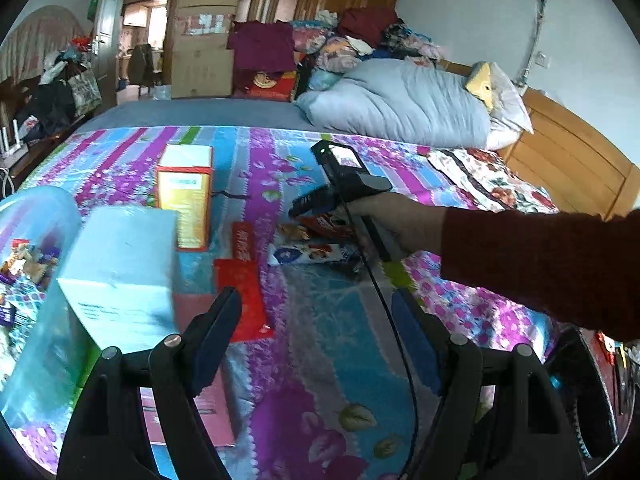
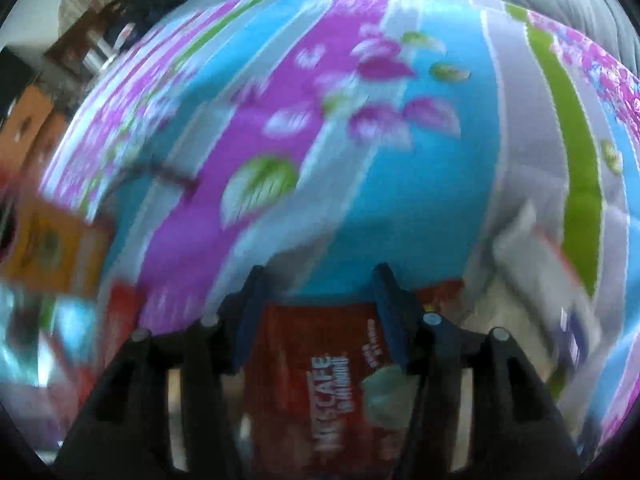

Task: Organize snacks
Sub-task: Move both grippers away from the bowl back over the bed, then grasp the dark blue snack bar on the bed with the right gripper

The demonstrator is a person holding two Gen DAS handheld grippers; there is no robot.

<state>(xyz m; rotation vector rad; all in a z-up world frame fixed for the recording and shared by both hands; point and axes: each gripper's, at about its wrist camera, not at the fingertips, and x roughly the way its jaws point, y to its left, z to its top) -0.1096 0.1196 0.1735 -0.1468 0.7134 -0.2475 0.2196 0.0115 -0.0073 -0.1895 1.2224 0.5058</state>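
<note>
From the left wrist, the left gripper (image 1: 316,332) hung spread and empty over the floral bedspread (image 1: 328,360), a white box (image 1: 120,272) and clear plastic bin (image 1: 36,240) just to its left; the right gripper (image 1: 316,210) reached among packets beyond.

From the right wrist, blurred, the right gripper (image 2: 320,280) straddled a red Nescafé packet (image 2: 320,368); whether it pinched it I could not tell. Closing squarely across the packet's width seemed wise.

Red Nescafe packet (image 2: 320,368) lies flat on the bedspread beside a blue-white snack packet (image 1: 308,253).
</note>
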